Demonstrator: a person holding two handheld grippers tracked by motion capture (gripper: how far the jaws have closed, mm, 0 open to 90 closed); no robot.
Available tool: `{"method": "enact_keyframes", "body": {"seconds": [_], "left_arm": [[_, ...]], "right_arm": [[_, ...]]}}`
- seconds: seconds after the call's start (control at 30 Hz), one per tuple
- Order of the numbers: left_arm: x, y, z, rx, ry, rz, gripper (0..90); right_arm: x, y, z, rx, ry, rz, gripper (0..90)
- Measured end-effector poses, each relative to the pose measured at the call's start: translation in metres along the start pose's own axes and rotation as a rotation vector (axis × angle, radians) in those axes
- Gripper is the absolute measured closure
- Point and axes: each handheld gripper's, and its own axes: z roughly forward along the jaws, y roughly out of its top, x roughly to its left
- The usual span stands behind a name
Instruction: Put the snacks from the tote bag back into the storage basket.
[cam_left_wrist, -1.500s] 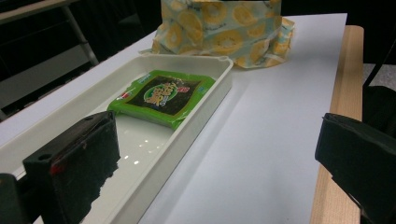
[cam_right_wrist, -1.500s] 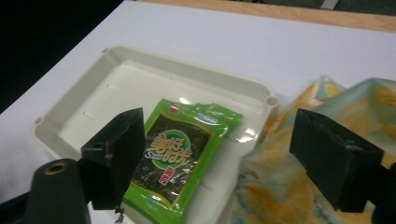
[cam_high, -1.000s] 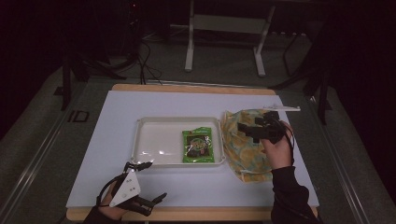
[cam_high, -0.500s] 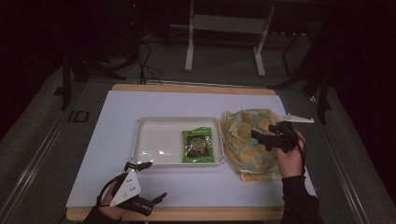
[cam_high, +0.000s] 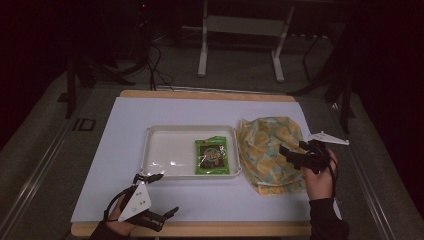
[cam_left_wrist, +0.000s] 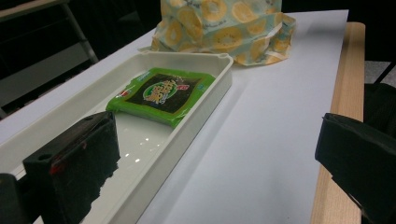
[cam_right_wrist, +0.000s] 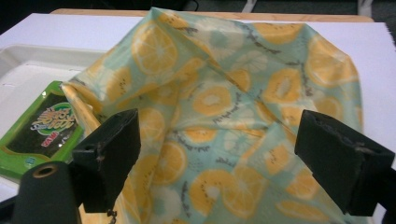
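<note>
Centre frame, the table (cam_high: 125, 200) carries a white tray (cam_high: 165, 145). The bag (cam_high: 270, 150) lies just right of it, under the right gripper (cam_high: 292, 156), jaws spread. A green packet (cam_high: 212, 156) sits in the tray's right end. Lower left, the left gripper (cam_high: 161, 196) is spread, empty.

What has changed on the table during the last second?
The right gripper moved from over the far part of the fruit-print bag back toward the person and to the bag's right edge, jaws open. The left gripper, the tray and the green packet stayed in place.
</note>
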Motion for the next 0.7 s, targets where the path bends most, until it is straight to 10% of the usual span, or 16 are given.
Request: {"method": "enact_keyframes", "body": {"seconds": [0.7], "left_arm": [[0.0, 0.0, 0.0, 0.002, -0.003, 0.004, 0.4]], "right_arm": [[-0.004, -0.034, -0.02, -0.053, -0.059, -0.037, 14.0]]}}
